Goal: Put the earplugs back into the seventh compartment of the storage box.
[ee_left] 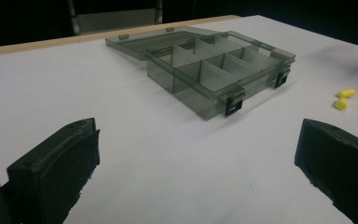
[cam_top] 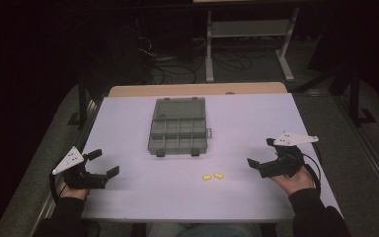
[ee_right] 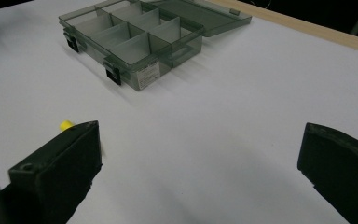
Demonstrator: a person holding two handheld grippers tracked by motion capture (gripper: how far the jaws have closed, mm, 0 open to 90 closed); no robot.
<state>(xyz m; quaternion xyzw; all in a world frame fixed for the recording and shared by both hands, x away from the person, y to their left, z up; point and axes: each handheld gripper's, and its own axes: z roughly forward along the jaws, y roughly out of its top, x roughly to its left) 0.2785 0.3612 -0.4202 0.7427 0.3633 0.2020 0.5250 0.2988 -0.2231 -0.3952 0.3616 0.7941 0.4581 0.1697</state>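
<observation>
White table (cam_top: 256, 192), dark room beyond.

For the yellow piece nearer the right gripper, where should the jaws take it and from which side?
Probably across its short middle, coming down from above. The right yellow piece is a small stubby cylinder lying flat on the white table, with the second yellow piece close on its left, so a side sweep risks knocking both. The right gripper, jaws open, sits nearest.
</observation>
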